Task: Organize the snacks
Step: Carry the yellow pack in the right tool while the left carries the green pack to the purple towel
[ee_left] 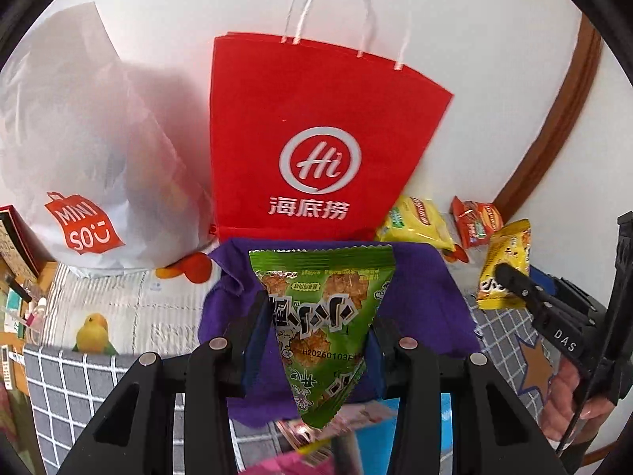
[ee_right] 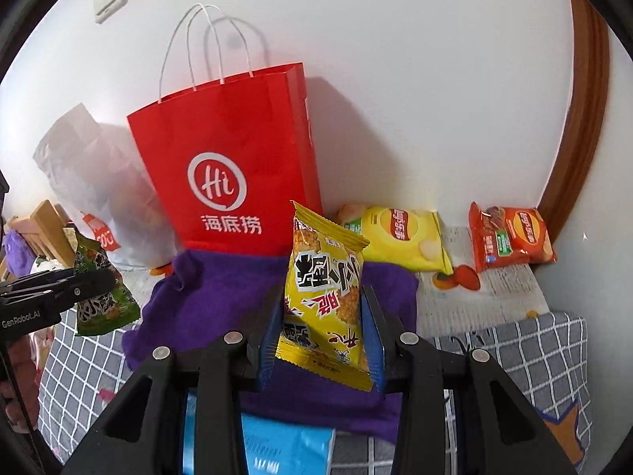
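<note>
Where white wall [ee_right: 395, 79] meets checked bedding [ee_right: 534, 348], each claw clamping a snack: left claw [ee_left: 316, 340], right claw [ee_right: 322, 328].

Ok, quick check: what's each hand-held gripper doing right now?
Left hand-held gripper: closed on the green snack packet.
Right hand-held gripper: closed on the yellow snack packet.

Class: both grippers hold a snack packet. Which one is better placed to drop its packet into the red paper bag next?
Probably left: the left gripper, shut on the green packet, faces the red bag squarely; the right gripper sees it off to one side.
</note>
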Demonstrator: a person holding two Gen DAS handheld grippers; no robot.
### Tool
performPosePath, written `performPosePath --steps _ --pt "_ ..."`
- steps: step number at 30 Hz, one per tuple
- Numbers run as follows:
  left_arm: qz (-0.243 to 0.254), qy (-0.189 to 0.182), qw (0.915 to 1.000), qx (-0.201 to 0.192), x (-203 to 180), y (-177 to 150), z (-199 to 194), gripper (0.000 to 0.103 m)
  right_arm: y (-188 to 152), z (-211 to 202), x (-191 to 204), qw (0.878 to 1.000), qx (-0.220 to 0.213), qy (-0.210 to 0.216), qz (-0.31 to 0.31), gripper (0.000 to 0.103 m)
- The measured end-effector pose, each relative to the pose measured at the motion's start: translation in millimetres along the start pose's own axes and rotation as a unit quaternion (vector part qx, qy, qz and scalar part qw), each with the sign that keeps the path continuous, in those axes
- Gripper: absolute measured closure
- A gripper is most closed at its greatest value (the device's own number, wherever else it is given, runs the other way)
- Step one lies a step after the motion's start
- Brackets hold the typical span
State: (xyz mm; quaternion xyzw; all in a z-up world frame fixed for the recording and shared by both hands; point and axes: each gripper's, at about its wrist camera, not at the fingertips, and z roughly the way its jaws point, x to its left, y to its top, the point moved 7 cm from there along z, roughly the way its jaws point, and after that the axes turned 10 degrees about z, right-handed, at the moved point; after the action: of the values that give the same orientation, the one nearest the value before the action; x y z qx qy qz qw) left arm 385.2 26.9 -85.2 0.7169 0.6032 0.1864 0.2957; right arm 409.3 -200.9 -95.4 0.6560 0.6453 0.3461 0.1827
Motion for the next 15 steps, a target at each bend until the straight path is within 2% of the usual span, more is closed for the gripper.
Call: performPosePath --steps 10,12,15 --pt "-0.018 -0.007 0.9992 0.036 16.6 0.6 54.8 0.063 -0.7 59.5 -7.7 0.999 0.039 0.002 -0.010 0.065" --pt "-0.022 -0.008 0.9988 0.042 18.9 -1.3 66.4 0.063 -5.7 73.8 -9.3 0.998 0.058 0.003 -0.013 0.065" --pt "-0.013 -0.003 0.9982 0.058 19.9 -5.9 82.4 0.063 -9.7 86.0 -13.0 0.998 0.062 -0.001 -0.020 0.065"
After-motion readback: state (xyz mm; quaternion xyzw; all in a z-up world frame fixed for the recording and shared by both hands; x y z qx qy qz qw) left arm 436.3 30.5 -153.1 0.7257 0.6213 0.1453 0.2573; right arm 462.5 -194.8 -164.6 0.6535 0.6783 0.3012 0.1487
